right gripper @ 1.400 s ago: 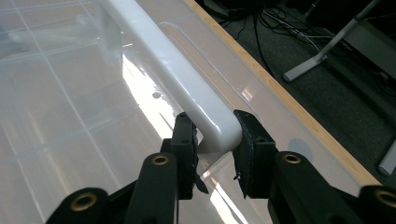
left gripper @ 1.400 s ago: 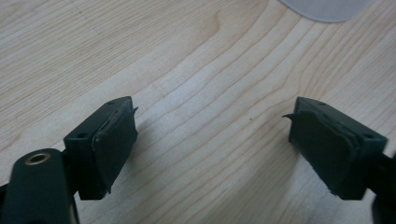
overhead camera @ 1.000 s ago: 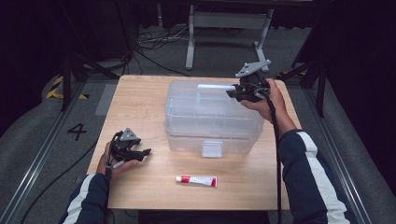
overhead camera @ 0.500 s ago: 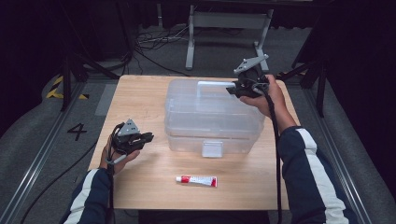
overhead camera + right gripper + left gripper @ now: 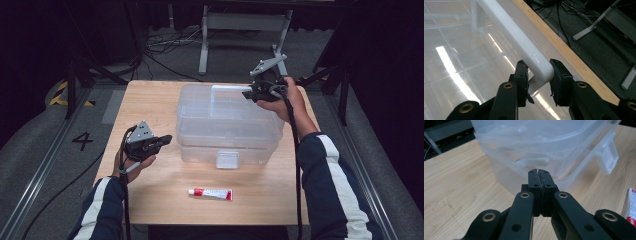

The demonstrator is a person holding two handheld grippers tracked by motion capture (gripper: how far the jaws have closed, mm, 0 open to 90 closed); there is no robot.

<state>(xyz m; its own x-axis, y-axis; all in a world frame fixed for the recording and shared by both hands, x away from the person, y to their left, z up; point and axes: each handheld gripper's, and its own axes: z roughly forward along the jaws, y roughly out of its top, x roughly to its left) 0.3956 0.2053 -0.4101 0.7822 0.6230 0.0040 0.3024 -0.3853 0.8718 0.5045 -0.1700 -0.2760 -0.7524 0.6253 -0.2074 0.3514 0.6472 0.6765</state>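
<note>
Left gripper (image 5: 162, 140) had risen off the desk (image 5: 150, 100), jaws just closing to clenched on nothing; right gripper (image 5: 248, 94) grasped the box (image 5: 225, 130) handle (image 5: 524, 47).

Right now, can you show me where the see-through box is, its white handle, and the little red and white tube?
Clear plastic box (image 5: 227, 132), high view, on its front wall.
White handle (image 5: 524, 45), right gripper view, on the bar's middle.
Red and white tube (image 5: 210, 193), high view, on its middle.
</note>
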